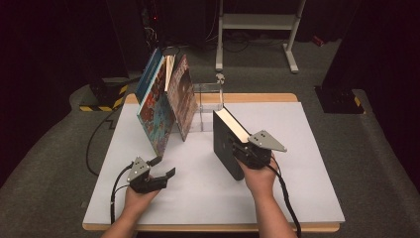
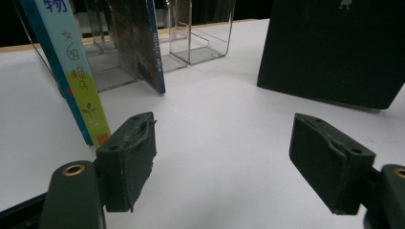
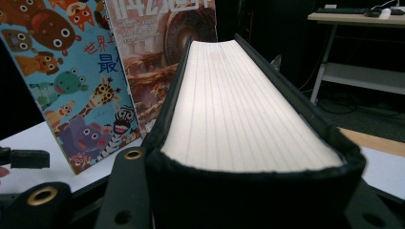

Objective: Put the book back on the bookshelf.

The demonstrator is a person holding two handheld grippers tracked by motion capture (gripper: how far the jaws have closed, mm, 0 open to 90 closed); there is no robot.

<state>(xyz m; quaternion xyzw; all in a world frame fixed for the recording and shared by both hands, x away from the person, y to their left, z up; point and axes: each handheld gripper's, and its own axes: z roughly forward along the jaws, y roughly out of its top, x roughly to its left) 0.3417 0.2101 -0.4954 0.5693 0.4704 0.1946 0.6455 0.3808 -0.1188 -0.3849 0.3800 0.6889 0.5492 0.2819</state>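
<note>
High view first: the right gripper (image 1: 243, 147) is clamped on a thick black book (image 1: 225, 144), holding it upright on the white table (image 1: 307, 148), right of centre and fairly near the person. Its pale page edges face up and its dark cover faces left. The hand sits just behind it, cable trailing toward the near edge.

Over on the left, the left gripper (image 1: 165, 166) hangs low over the near left part of the table, jaws apart with nothing between them. In the left gripper view those two black pads (image 2: 128, 160) stand wide over bare white surface, with the black book (image 2: 334, 47) well off at the far right.

At the far left stand two picture books leaning together: an animal book (image 1: 156, 111) with a bright cartoon cover and a reddish-brown book (image 1: 182, 96) just to its right, their tops touching. A blue book (image 1: 148, 74) leans behind them. A clear plastic stand (image 1: 210, 106) sits between the leaning books and the black book, near the far edge.

Right gripper view now: the page block (image 3: 229, 105) runs straight away from the camera, dark covers on both sides, jaws pressed on either cover. Beyond it at the left, the animal book (image 3: 71, 81) and the reddish-brown book (image 3: 157, 52).
</note>
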